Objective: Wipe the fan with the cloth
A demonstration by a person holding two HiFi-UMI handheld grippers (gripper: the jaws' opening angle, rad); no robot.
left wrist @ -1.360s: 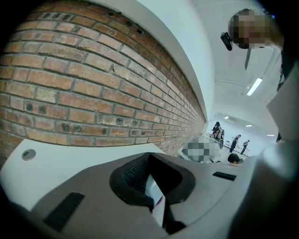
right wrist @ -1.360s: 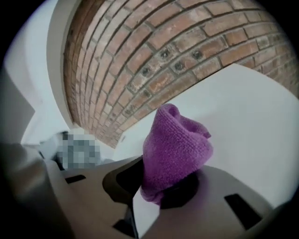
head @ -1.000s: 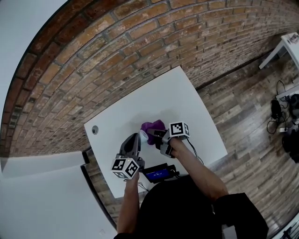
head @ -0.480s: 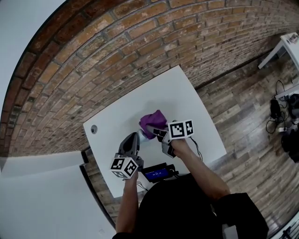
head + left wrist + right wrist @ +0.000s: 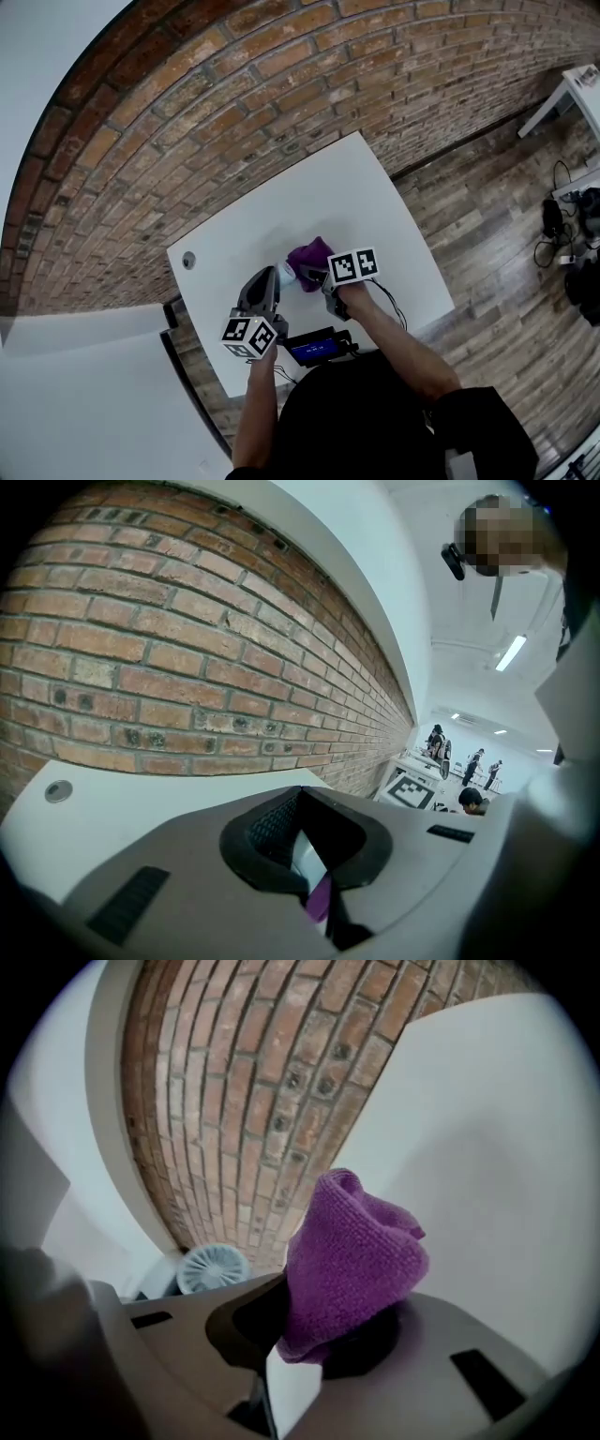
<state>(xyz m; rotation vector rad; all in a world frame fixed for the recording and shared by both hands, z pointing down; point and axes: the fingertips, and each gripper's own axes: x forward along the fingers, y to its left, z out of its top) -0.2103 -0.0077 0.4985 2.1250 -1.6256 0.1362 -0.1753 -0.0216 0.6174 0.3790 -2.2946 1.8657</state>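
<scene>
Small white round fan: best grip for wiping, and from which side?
Grip the small white fan by its body behind the slatted grille, from the person's side, as the left gripper seems to: the round face is then bare toward the purple cloth in the right gripper.

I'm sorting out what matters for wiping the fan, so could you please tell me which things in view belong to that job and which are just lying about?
In the job: purple cloth, gripped in the right claw; small white fan, held by the left claw.
Lying about: blue-screened device at the table edge; round grommet in the table; cables on the floor.
</scene>
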